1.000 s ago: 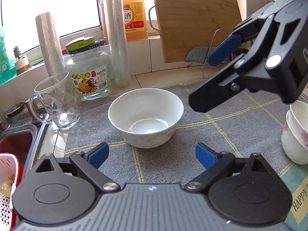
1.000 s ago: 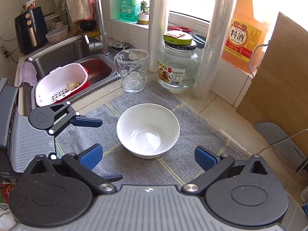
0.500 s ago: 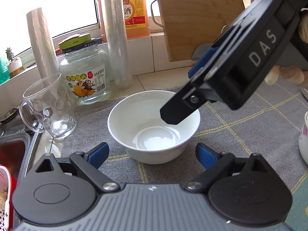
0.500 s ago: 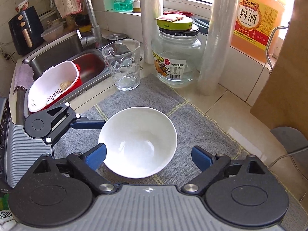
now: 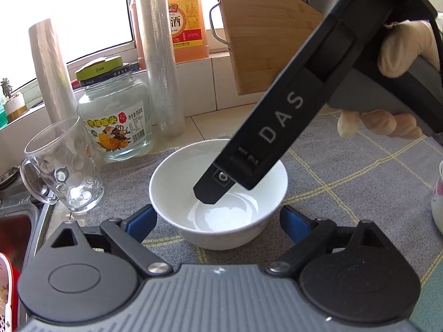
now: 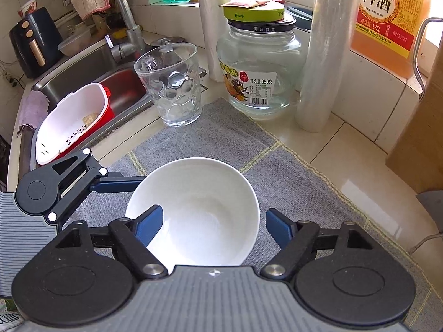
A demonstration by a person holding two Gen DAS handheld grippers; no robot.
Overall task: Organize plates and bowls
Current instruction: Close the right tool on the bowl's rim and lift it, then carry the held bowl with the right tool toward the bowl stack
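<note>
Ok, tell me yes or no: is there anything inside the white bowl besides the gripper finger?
No, the white bowl shows only a bare glossy interior, with one finger of the right hand-held gripper dipping inside its rim.

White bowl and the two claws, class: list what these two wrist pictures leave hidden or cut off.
1. Left wrist view: the right claw's body covers the white bowl's far inner wall, and its tips are hidden, so contact is unclear.
2. Right wrist view: the right claw's housing hides the bowl's near rim.
3. Left wrist view: the floral cup is cut off by the right edge.
</note>
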